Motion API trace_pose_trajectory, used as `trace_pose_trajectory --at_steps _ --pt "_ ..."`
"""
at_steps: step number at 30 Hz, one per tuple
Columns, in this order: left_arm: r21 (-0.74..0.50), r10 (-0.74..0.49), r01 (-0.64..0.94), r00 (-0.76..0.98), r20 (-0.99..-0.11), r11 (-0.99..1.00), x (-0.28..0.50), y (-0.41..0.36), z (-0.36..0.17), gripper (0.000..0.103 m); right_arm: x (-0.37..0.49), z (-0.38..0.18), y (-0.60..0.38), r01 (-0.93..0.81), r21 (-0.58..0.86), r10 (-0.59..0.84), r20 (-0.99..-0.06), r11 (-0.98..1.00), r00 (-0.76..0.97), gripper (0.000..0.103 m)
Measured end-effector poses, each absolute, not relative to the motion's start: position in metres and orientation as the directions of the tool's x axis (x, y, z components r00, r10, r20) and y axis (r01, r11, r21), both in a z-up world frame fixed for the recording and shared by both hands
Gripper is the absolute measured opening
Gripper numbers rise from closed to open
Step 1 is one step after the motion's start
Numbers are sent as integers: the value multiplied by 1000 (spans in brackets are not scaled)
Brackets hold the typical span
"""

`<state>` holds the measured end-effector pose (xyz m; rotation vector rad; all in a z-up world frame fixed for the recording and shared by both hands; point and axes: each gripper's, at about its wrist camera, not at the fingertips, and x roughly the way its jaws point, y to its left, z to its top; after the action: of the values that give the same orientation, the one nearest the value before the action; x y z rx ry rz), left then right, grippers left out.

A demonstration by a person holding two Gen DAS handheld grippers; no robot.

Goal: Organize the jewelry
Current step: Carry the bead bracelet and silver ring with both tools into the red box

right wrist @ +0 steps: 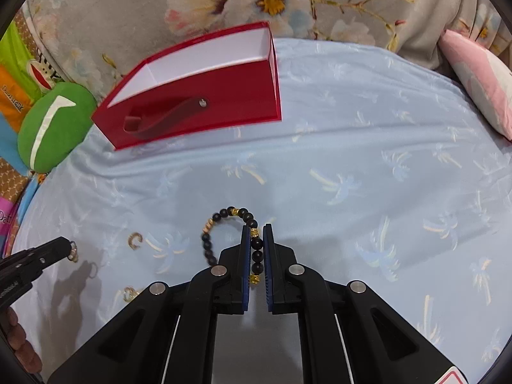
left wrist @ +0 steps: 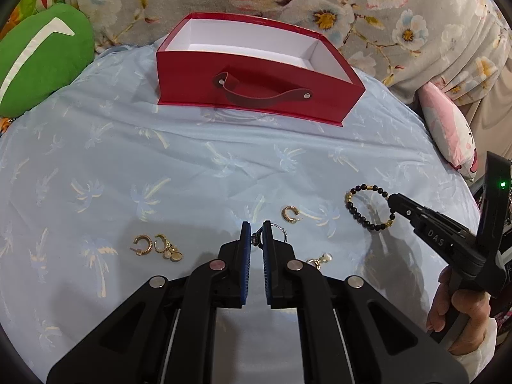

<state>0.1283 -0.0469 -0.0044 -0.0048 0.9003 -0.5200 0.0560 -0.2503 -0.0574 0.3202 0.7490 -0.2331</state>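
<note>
On the bed, right gripper is pinching the bead bracelet, left gripper is pinching a ring; dangling beads could be slipping out before reaching the red box

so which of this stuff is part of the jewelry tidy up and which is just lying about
Part of the job:
- red box, open
- bead bracelet, in the right gripper
- silver ring, in the left gripper
- gold hoop earrings on the sheet
- pearl earring

Just lying about:
- green cushion
- pink pillow
- floral blanket
</note>
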Motion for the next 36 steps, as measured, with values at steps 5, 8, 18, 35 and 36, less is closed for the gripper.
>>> trace_pose_trajectory --at_steps 5,8,18,35,36 --pt "-212 -438 434 532 -724 876 130 -46 10 6 53 -25 -246 287 189 -100 -648 939 755 7" --pt "-205 -441 437 550 -710 876 134 -45 21 6 55 -6 -244 267 181 -100 -623 947 776 7" --pt "-120 -426 456 661 -617 882 179 -56 87 6 93 74 -242 168 149 -70 -508 975 859 7" --pt "-44 -411 454 757 -507 890 356 -119 164 6 265 136 -278 125 107 -64 -449 986 891 7" --pt "-48 -410 452 754 -513 891 365 -122 162 6 276 132 -280 125 107 -63 -459 986 886 7"
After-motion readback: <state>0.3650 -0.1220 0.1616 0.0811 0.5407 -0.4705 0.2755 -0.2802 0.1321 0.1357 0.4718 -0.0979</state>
